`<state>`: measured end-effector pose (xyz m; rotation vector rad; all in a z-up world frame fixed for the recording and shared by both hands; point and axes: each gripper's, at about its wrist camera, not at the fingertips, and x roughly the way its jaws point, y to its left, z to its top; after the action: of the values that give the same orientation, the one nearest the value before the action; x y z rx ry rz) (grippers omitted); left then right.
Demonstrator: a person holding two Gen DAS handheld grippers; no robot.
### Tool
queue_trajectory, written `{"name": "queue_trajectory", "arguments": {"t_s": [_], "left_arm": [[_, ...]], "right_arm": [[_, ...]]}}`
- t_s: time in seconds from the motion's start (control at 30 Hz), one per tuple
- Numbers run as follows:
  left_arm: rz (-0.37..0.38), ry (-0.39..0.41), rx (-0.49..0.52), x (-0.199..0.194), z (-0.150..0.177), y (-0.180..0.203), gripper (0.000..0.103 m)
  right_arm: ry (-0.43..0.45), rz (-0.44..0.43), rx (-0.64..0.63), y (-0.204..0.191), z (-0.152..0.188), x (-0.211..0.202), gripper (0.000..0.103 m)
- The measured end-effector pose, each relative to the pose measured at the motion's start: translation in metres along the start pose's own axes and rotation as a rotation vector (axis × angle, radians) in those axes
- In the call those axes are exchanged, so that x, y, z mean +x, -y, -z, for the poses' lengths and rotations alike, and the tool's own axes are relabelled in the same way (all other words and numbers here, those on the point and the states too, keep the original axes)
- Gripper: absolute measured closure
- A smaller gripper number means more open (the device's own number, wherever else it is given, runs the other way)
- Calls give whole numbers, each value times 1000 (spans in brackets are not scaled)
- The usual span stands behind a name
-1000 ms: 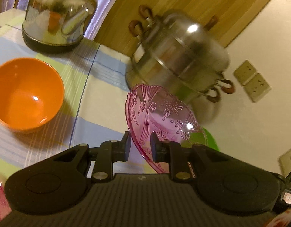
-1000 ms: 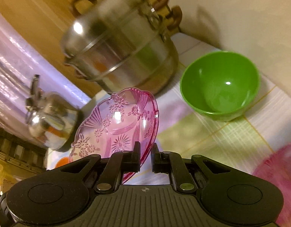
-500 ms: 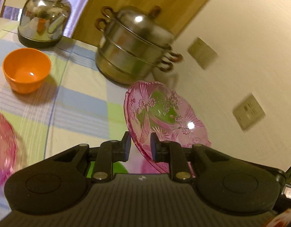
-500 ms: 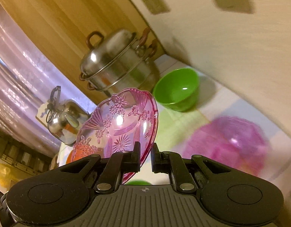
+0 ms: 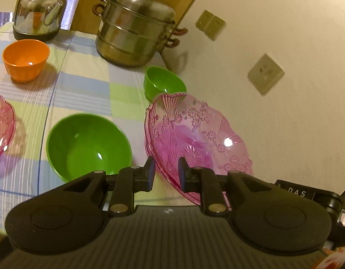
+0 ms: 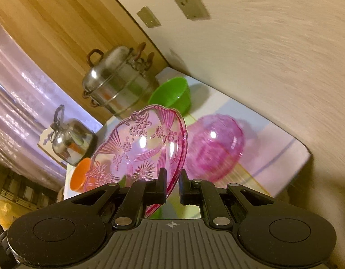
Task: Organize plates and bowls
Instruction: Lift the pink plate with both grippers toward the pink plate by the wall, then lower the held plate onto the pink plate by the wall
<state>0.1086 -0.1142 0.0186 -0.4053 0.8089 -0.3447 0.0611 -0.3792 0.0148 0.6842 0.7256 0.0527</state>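
While each hand carries its own dish, the pink pressed-glass plate (image 5: 195, 139) in the left gripper (image 5: 165, 174) is clenched by its rim, tilted on edge above the tablecloth (image 5: 83, 89) near the wall (image 5: 284, 123). A second pink plate (image 6: 141, 148) of the same pattern sits pinched at its rim in the right gripper (image 6: 172, 186), also tilted steeply. Both look stiff, smooth and glossy, so I judge them slippery and liable to pivot in a narrow rim grip; whether they are glass or plastic I cannot tell, so they deserve gentle setting down. The scalloped edge is the only sensible place to hold them. Another pink dish (image 6: 214, 148) rests on the cloth beside the wall, blurred, a likely stacking spot. A large green bowl (image 5: 88, 143) lies just left of the left gripper, a smaller green bowl (image 5: 164, 83) beyond the held plate, an orange bowl (image 5: 25, 59) farther left, and one more pink plate (image 5: 2, 125) at the left edge. Behind stand a steel steamer pot (image 5: 136, 27) and a kettle (image 5: 39, 15).
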Motion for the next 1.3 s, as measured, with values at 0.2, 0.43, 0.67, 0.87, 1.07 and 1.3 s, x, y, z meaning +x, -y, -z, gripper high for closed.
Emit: {"name": "queue_trajectory", "arguments": {"t_s": [0.2, 0.43, 0.67, 0.87, 1.07, 1.3], "left_arm": [[-4, -51, 35, 7, 25, 11, 85], [2, -90, 60, 20, 39, 20, 85], [-4, -132, 72, 31, 49, 22, 85], [-16, -144, 79, 36, 52, 23, 85], [-16, -149, 84, 43, 49, 27, 85], [-32, -151, 119, 62, 42, 34, 85]], "right_arm": [[8, 27, -4, 19, 15, -16, 93], [6, 52, 20, 45, 23, -22, 93], [-8, 67, 45, 63, 30, -19, 93], [-24, 69, 61, 71, 34, -13, 93], [-24, 64, 76, 76, 30, -10, 93], [-13, 66, 89, 83, 22, 2, 93]]}}
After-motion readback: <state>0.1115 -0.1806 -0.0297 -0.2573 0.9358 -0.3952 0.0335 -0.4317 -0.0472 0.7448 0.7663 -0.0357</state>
